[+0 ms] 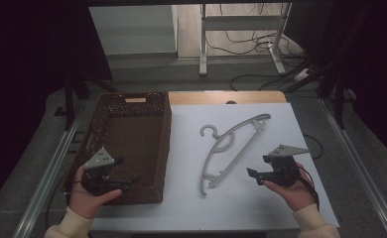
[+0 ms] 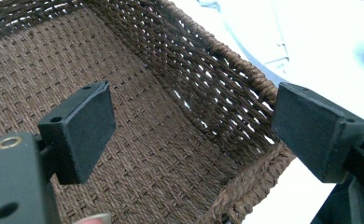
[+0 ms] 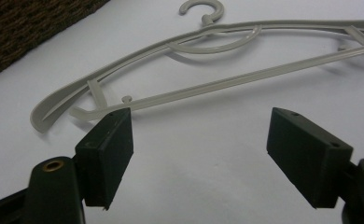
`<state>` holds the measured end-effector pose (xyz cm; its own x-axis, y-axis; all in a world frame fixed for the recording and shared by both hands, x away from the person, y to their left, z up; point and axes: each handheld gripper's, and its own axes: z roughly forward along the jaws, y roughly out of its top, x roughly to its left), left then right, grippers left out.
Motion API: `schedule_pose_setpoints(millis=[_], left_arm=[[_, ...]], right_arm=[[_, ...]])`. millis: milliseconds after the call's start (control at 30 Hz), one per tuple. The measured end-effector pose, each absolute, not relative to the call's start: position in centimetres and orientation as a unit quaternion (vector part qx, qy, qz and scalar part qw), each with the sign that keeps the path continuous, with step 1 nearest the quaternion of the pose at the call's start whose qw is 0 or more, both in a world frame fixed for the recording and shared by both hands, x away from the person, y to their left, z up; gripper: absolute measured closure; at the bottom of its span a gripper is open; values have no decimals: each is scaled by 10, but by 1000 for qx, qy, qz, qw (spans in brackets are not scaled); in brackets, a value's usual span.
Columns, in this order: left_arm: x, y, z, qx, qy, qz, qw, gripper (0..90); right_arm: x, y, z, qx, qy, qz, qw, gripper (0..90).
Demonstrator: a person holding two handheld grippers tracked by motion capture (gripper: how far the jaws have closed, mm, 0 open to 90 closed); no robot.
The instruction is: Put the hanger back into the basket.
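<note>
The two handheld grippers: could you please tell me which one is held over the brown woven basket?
The left gripper: its open fingers reach over the brown woven basket; the right gripper is over white table beside the grey plastic hanger.

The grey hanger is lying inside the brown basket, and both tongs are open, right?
Not quite. The grey hanger lies on the white table beside the brown basket, not in it, as the high view shows. Both tongs are open.

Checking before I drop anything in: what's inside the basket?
The basket looks empty: bare woven floor in the high view and left gripper view. The left tongs cover part of its near end, so that patch is unseen.
</note>
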<state>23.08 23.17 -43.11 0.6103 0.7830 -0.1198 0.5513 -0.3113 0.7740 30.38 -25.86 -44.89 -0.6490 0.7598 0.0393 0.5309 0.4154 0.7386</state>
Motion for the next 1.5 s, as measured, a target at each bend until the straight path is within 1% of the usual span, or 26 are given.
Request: schedule_pose_setpoints(millis=[367, 400, 500, 600, 800, 933, 967, 1000, 1100, 1133, 1167, 1200, 1233, 1300, 1333, 1400, 1467, 1500], left_arm=[[231, 233, -431, 796, 419, 139, 415, 140], [231, 233, -431, 795, 420, 139, 414, 140], [232, 233, -431, 796, 420, 139, 413, 140], [232, 232, -431, 795, 420, 136, 416, 141], [232, 233, -432, 795, 422, 132, 416, 139], [232, 232, -433, 795, 422, 133, 415, 139], [232, 232, -433, 795, 422, 133, 414, 139], [232, 232, -433, 795, 422, 133, 414, 139], [232, 232, -432, 796, 421, 134, 413, 139], [232, 231, -433, 796, 421, 134, 413, 139], [232, 231, -433, 796, 421, 134, 413, 138], [232, 231, -433, 797, 421, 134, 413, 139], [232, 231, -433, 797, 421, 134, 412, 139], [233, 231, -433, 797, 421, 134, 412, 139], [233, 231, -433, 797, 421, 134, 412, 139], [233, 231, -433, 797, 422, 134, 411, 138], [233, 231, -433, 796, 423, 135, 411, 137], [233, 231, -433, 796, 423, 135, 411, 137]], right_arm=[[323, -246, -451, 390, 836, 357, 145, 279], [330, -244, -450, 390, 838, 356, 139, 308], [337, -242, -449, 392, 838, 355, 136, 327], [354, -237, -446, 400, 837, 349, 130, 362], [376, -229, -450, 408, 839, 338, 122, 397], [382, -229, -451, 415, 837, 336, 123, 424], [385, -229, -452, 418, 835, 337, 121, 436], [388, -230, -454, 419, 836, 332, 120, 471], [390, -231, -455, 423, 836, 329, 117, 497], [393, -232, -456, 424, 837, 327, 116, 534], [393, -232, -456, 424, 837, 327, 116, 534], [395, -231, -456, 425, 837, 325, 114, 563], [395, -231, -456, 425, 837, 325, 114, 563], [398, -231, -456, 423, 839, 322, 113, 597], [401, -230, -457, 421, 842, 318, 110, 644], [404, -229, -458, 421, 845, 313, 107, 680], [409, -227, -460, 423, 847, 305, 99, 755], [409, -227, -460, 423, 847, 305, 99, 755]])
